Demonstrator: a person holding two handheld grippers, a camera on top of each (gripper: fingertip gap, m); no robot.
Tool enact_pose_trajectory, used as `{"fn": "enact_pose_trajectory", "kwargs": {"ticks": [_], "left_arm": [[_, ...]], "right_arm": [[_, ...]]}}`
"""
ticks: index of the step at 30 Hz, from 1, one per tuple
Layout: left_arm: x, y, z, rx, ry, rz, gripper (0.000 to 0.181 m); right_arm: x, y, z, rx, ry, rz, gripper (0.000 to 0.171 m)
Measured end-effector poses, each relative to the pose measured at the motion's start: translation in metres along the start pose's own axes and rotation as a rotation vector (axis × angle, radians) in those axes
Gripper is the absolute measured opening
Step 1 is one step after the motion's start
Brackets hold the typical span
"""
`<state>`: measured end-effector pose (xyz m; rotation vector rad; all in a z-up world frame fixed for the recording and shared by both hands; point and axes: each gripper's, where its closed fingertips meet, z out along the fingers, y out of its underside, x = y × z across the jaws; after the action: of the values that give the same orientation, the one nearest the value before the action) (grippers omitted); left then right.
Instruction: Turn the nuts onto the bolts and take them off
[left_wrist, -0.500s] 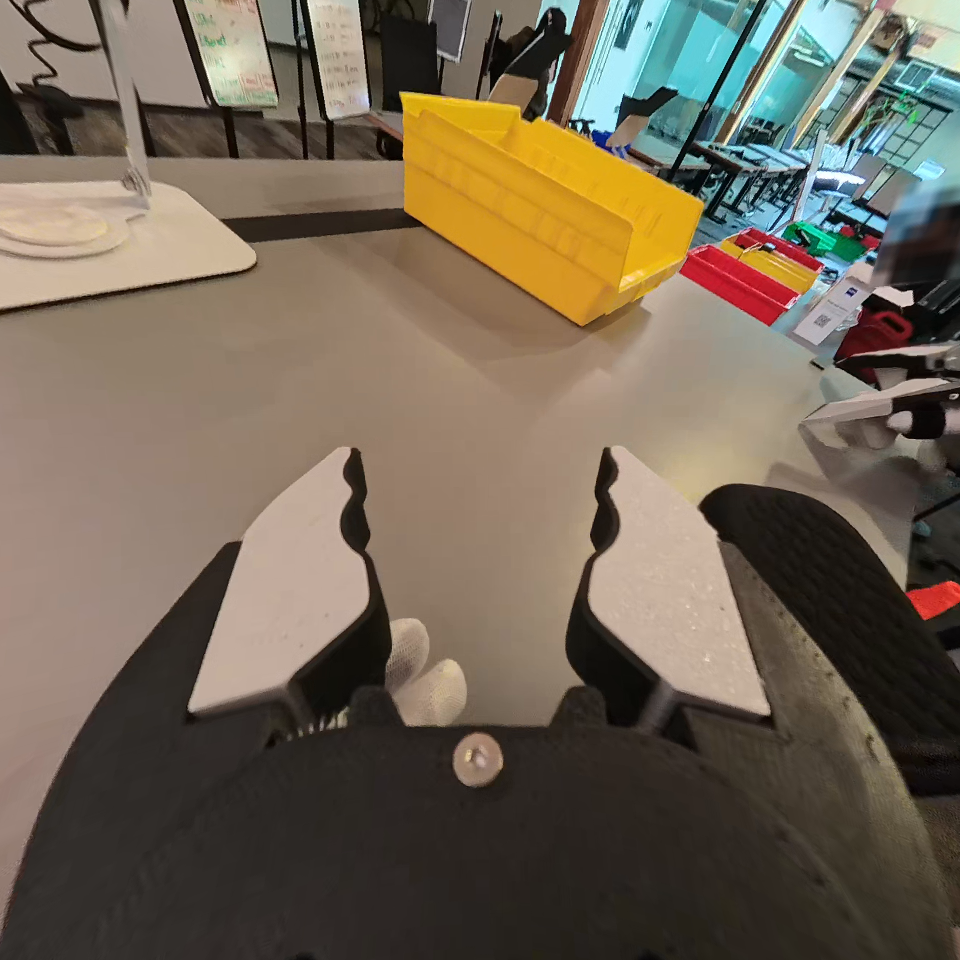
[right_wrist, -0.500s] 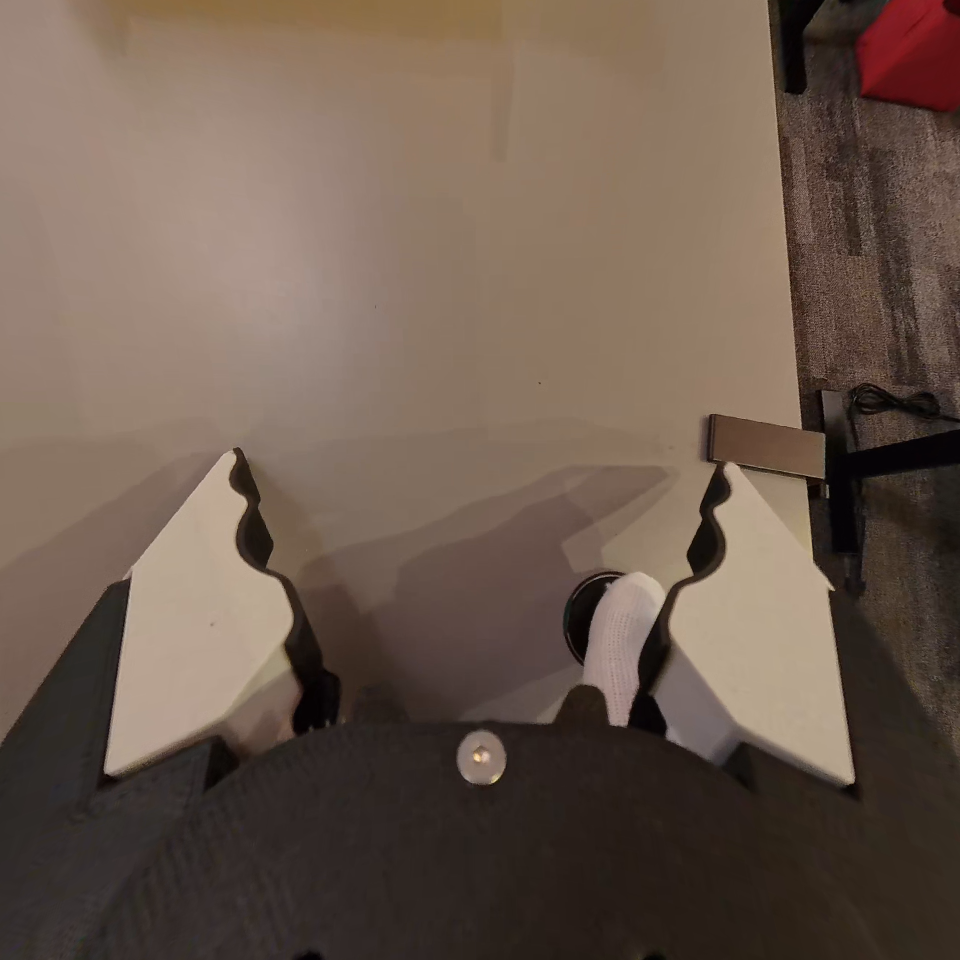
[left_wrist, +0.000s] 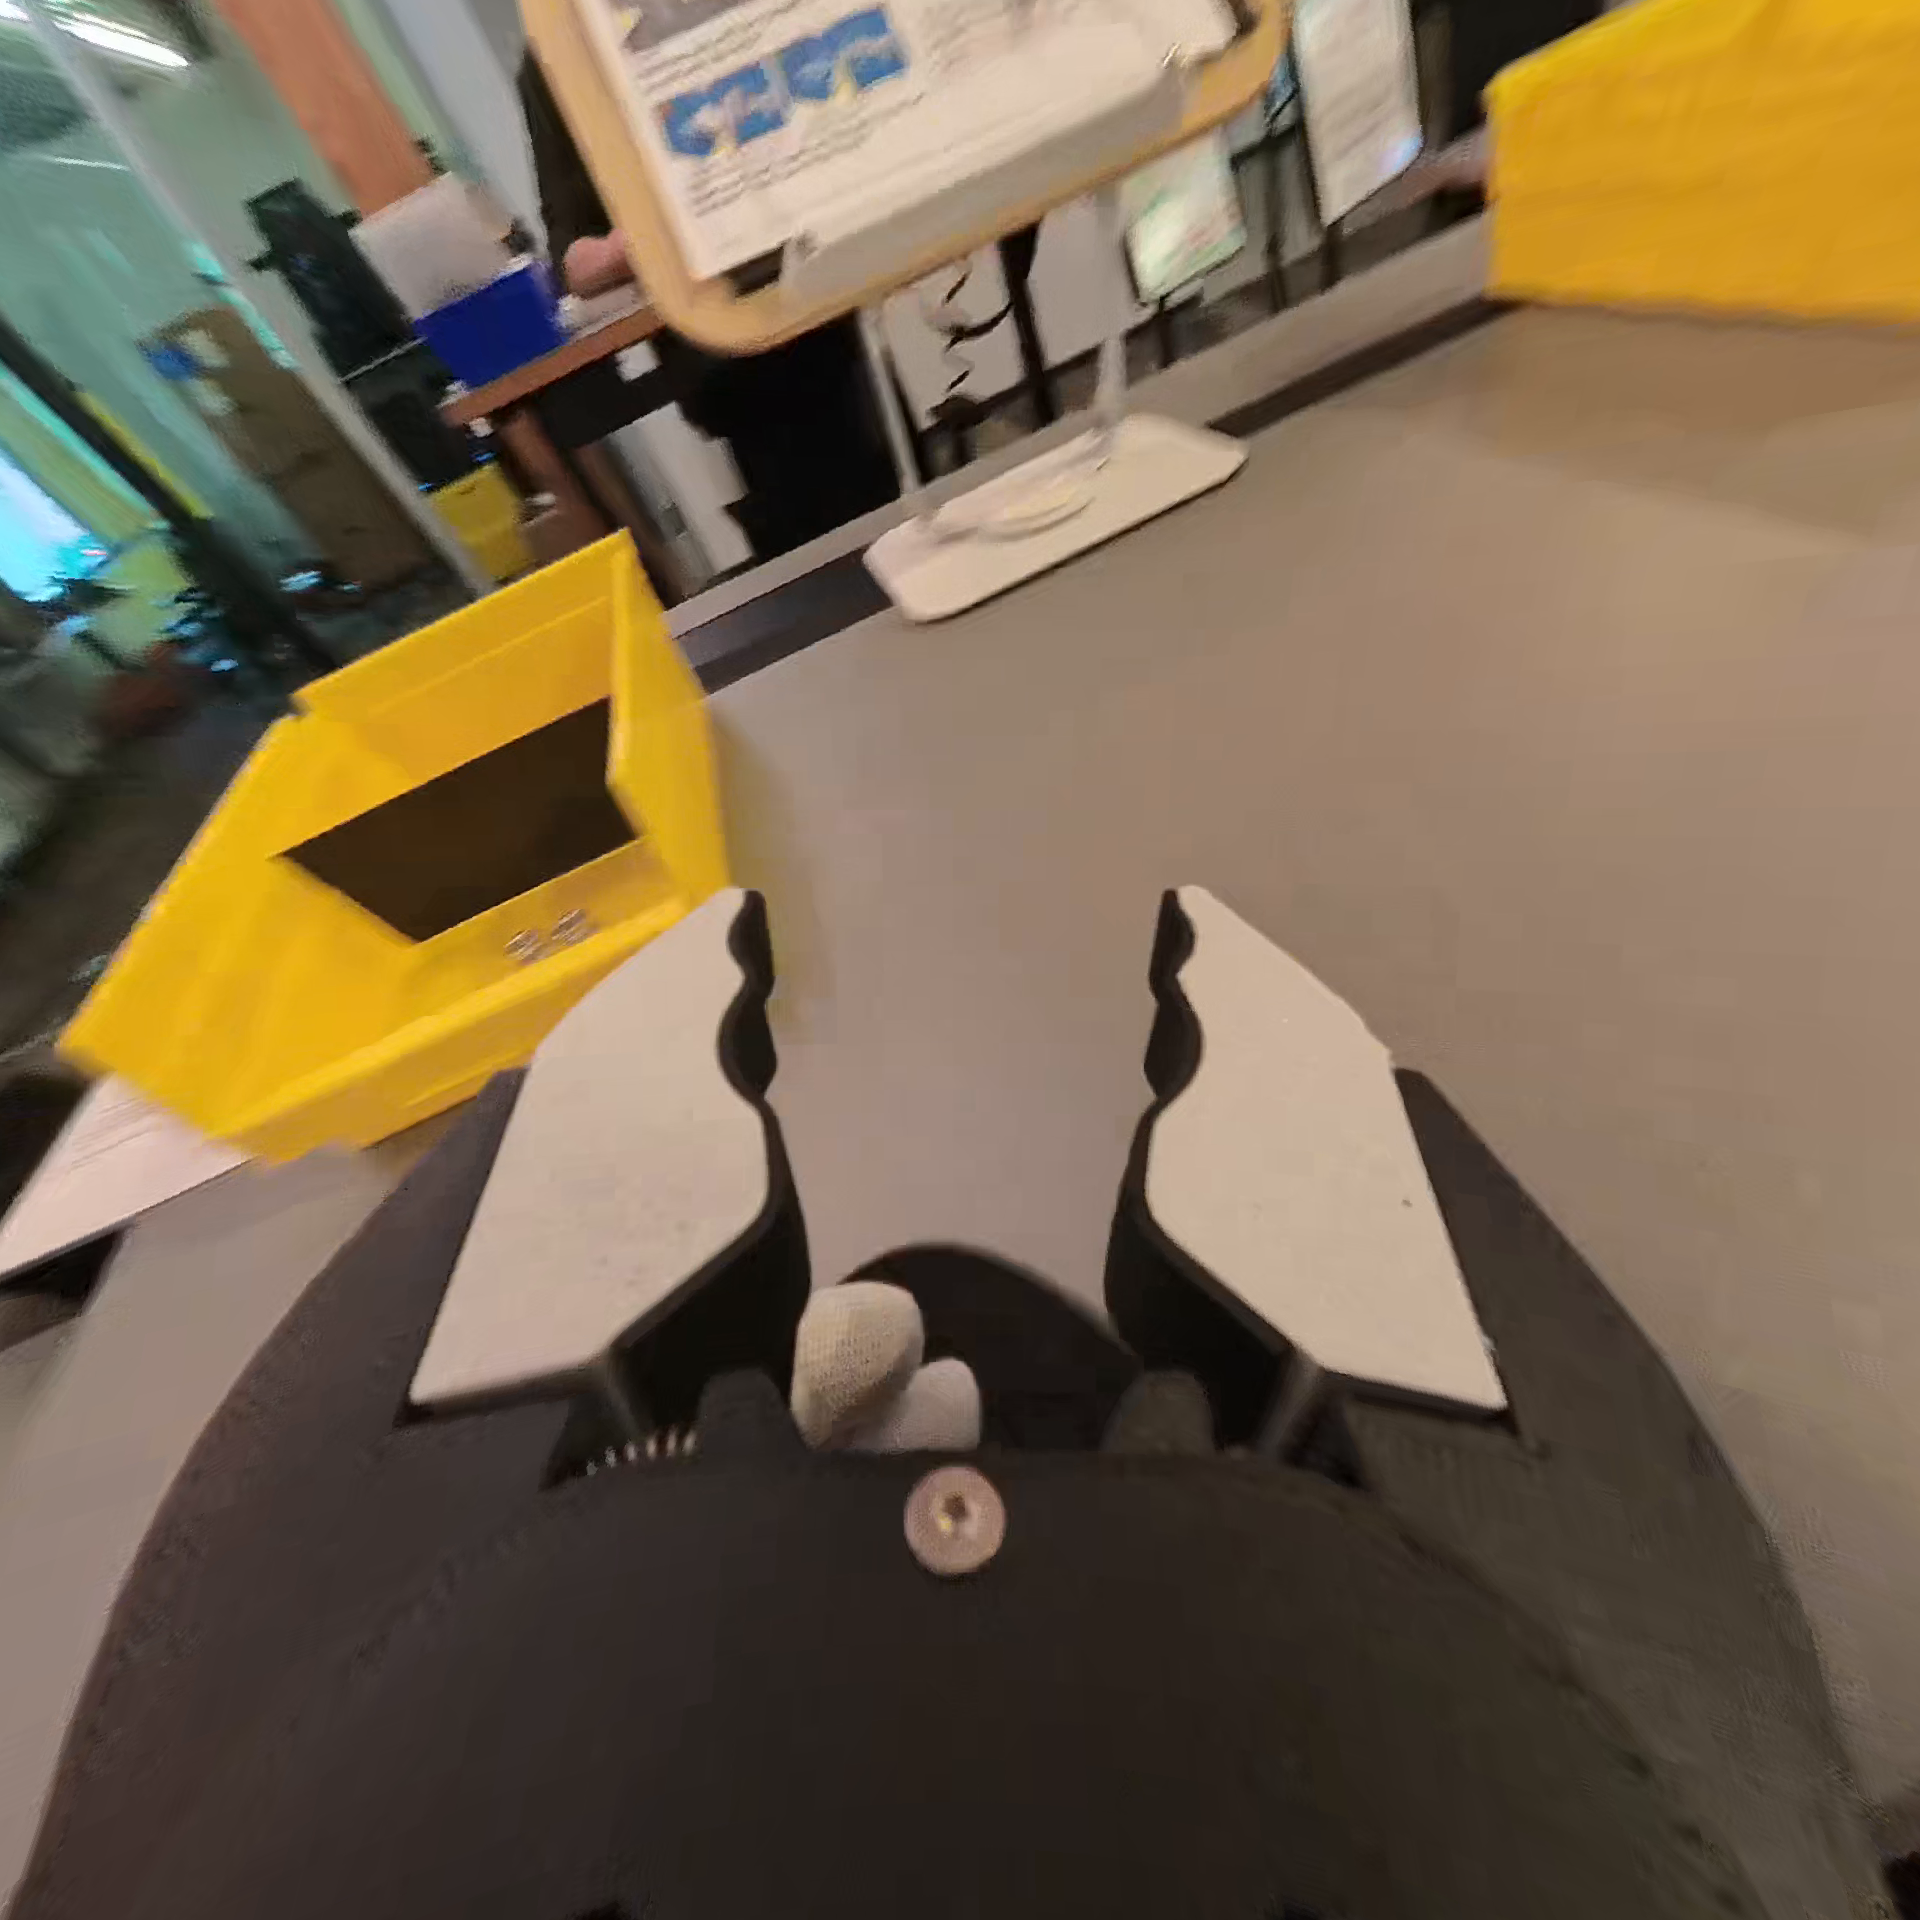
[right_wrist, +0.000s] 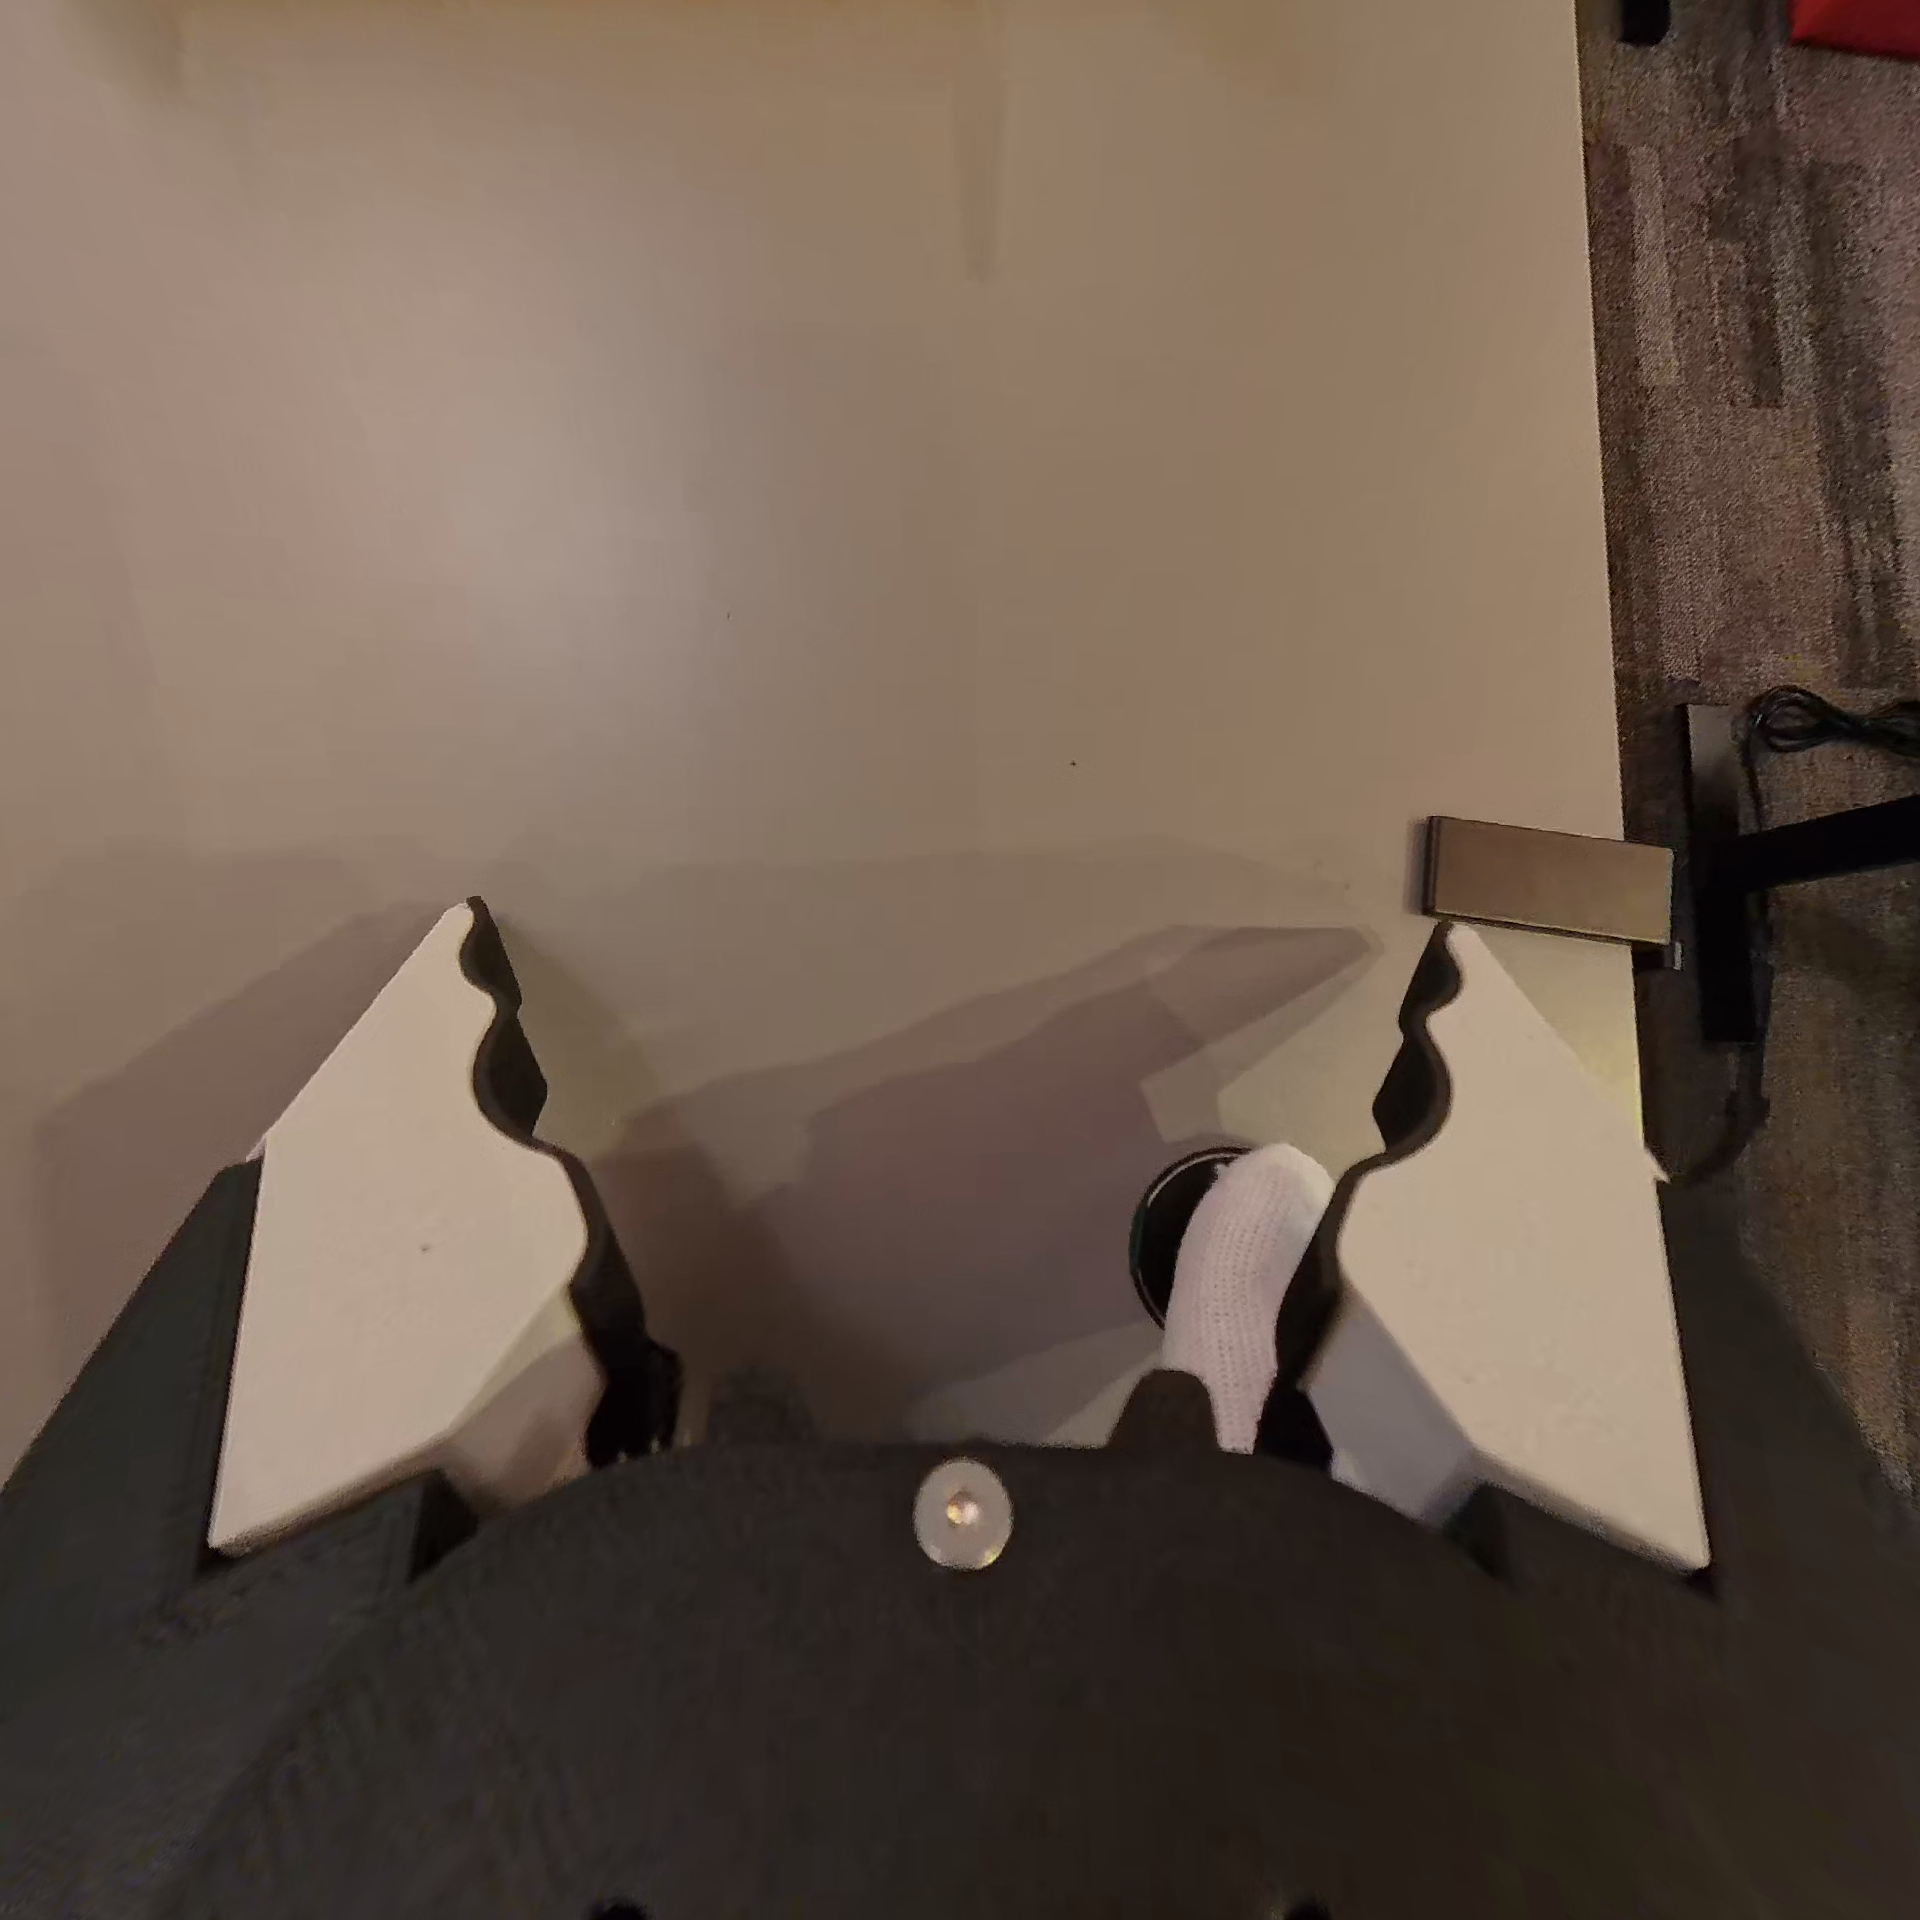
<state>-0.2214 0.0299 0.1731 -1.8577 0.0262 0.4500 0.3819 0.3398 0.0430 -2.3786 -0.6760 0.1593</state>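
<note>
The left gripper (left_wrist: 961, 914) hangs over the grey table (left_wrist: 1455, 727) with its jaws apart and nothing between them, aimed toward a yellow bin (left_wrist: 343, 997) at the table's left edge, where a few small silvery pieces, likely nuts (left_wrist: 545, 940), lie on the bin's floor near its front wall. The right gripper (right_wrist: 956, 925) points down at bare tabletop near the right edge, jaws wide apart and empty, just short of a flat dark metal plate (right_wrist: 1548, 883) on that edge.

Blurred small metal pieces (left_wrist: 545, 940) in yellow bin (left_wrist: 343, 997); second bin (left_wrist: 1714, 166) edge-cropped.
</note>
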Motion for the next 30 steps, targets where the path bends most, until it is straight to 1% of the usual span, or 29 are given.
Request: {"fn": "enact_pose_trajectory", "kwargs": {"ticks": [3, 6, 8, 10, 11, 14, 22, 24, 26, 27, 30], "left_arm": [[-0.017, 0.046, -0.017, -0.126, -0.050, 0.038, 0.077], [-0.011, 0.083, -0.020, -0.226, -0.019, 0.037, 0.077], [-0.005, 0.087, -0.016, -0.223, -0.029, 0.145, 0.071], [0.003, 0.093, -0.012, -0.221, -0.035, 0.187, 0.072], [0.004, 0.093, -0.012, -0.202, -0.052, 0.213, 0.068], [0.004, 0.095, -0.009, -0.181, -0.069, 0.226, 0.066], [0.013, 0.099, 0.011, -0.155, -0.031, 0.294, 0.062], [0.012, 0.099, 0.014, -0.128, -0.038, 0.309, 0.058], [0.007, 0.102, 0.017, -0.107, -0.068, 0.336, 0.050], [0.006, 0.104, 0.018, -0.095, -0.078, 0.356, 0.051], [0.011, 0.106, 0.019, -0.050, -0.103, 0.433, 0.044]], "right_arm": [[0.000, 0.002, 0.003, -0.008, -0.002, 0.003, 0.161], [-0.001, 0.004, 0.007, -0.017, 0.000, 0.009, 0.160], [-0.001, 0.006, 0.009, -0.022, -0.002, 0.011, 0.161], [-0.001, 0.008, 0.011, -0.022, -0.004, 0.013, 0.161], [-0.001, 0.009, 0.012, -0.021, -0.007, 0.014, 0.161], [0.000, 0.013, 0.014, -0.016, -0.010, 0.016, 0.160], [0.000, 0.018, 0.022, 0.004, 0.000, 0.022, 0.160], [0.000, 0.019, 0.024, 0.008, -0.001, 0.018, 0.160], [0.000, 0.021, 0.026, 0.005, -0.001, 0.015, 0.160], [0.000, 0.021, 0.027, 0.005, 0.000, 0.015, 0.160], [0.000, 0.023, 0.030, 0.014, 0.009, 0.019, 0.160]]}}
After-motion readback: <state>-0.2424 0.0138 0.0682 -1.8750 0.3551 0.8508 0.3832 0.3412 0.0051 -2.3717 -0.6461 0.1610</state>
